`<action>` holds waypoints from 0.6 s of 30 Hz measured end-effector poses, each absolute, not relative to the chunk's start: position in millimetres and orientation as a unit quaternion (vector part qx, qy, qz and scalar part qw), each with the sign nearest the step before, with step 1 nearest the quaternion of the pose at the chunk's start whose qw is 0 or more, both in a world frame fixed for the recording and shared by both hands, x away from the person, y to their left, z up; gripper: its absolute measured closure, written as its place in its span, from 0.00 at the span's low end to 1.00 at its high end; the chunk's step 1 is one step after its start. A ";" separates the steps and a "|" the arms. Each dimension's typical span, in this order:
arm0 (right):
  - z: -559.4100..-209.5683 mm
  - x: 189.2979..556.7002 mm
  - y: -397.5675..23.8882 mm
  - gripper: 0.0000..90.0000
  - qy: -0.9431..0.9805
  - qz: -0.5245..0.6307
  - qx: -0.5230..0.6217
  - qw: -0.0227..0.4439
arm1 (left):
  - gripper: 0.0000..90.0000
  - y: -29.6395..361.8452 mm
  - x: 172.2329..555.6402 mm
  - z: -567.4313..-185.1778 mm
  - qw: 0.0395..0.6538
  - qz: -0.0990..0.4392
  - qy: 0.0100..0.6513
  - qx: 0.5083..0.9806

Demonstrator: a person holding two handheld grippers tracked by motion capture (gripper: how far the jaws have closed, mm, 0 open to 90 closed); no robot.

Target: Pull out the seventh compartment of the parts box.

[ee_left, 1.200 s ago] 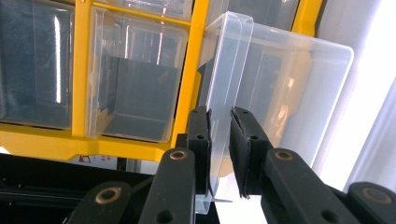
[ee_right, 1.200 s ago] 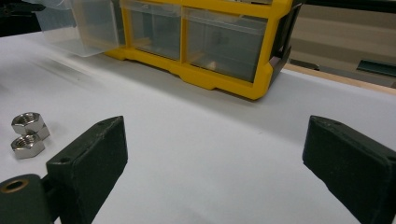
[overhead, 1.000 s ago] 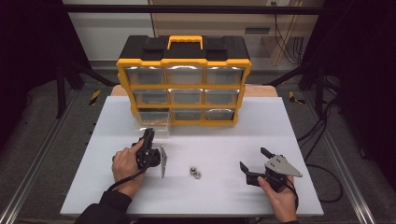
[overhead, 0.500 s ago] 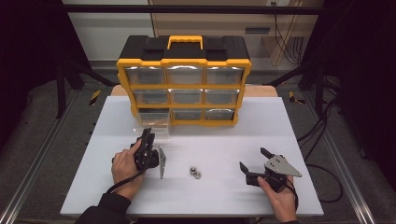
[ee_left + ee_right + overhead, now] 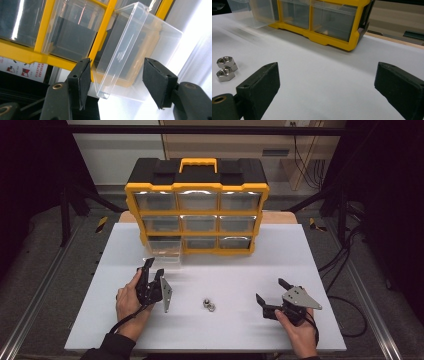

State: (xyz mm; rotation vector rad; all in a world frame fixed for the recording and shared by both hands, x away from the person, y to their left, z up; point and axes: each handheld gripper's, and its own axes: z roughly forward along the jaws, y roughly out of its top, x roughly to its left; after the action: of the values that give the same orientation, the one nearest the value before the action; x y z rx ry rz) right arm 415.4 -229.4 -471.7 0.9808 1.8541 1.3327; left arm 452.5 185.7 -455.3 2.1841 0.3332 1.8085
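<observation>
Nearest you, your right gripper point(image 5: 271, 294) rests low on the white tabletop point(image 5: 310, 260) toward its right front edge, jaws spread wide and holding nothing; bare white board lies between them in the right gripper view. To its left, well apart, two small steel hex nuts point(image 5: 208, 305) sit touching each other in the middle of the board, with open surface all around them. In the right gripper view the same nuts point(image 5: 225, 68) lie just beyond the left jaw.

Your left gripper point(image 5: 152, 268) stands beyond the nuts on the left side, pointing at the clear plastic drawer point(image 5: 165, 250). Its jaws have just been opening and now stand about half spread. In the left gripper view the drawer's point(image 5: 130, 50) front lip sits between the pads without either pad pressing on it; there is a gap at both sides.

That drawer is pulled partway out of the bottom-left slot of the yellow-and-black nine-drawer parts cabinet point(image 5: 197, 205), which stands at the far edge. The strip of table to the cabinet's right is free.
</observation>
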 end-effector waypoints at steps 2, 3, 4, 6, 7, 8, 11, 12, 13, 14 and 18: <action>-471.7 415.3 -229.6 0.07 0.706 0.508 0.374 0.323 | 0.40 187.2 451.4 -454.3 0.145 0.628 0.119 0.755; -471.7 415.4 -229.7 0.07 0.706 0.508 0.374 0.322 | 0.38 187.9 450.8 -453.7 0.148 0.630 0.121 0.753; -471.9 415.5 -229.7 0.07 0.706 0.508 0.374 0.322 | 0.37 188.0 451.3 -455.6 0.173 0.631 0.125 0.746; -472.2 415.5 -229.3 0.07 0.707 0.507 0.376 0.320 | 0.36 189.2 450.5 -455.2 0.173 0.632 0.124 0.745; -472.2 415.5 -229.1 0.07 0.707 0.507 0.375 0.320 | 0.36 189.7 450.2 -455.1 0.173 0.632 0.127 0.745; -472.2 415.7 -229.0 0.07 0.708 0.507 0.373 0.320 | 0.35 190.4 450.0 -454.9 0.173 0.632 0.128 0.744; -472.2 415.3 -228.4 0.06 0.708 0.507 0.374 0.319 | 0.33 192.0 448.9 -454.0 0.173 0.629 0.136 0.746; -472.2 415.6 -228.6 0.06 0.708 0.507 0.373 0.321 | 0.32 192.3 447.9 -453.6 0.172 0.629 0.137 0.746; -472.1 415.5 -228.7 0.06 0.708 0.507 0.374 0.320 | 0.32 192.9 445.9 -451.7 0.157 0.629 0.135 0.750; -472.2 415.6 -228.9 0.06 0.708 0.507 0.373 0.321 | 0.30 192.4 446.7 -453.7 0.176 0.629 0.139 0.744; -472.2 415.6 -229.0 0.06 0.708 0.507 0.373 0.320 | 0.26 196.0 444.1 -451.3 0.174 0.622 0.152 0.748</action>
State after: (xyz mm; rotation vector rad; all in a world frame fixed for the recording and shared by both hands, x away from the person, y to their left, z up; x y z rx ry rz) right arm 415.6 -229.0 -472.2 0.9797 1.8609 1.3318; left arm 444.1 196.0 -451.3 2.1197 0.4313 1.7634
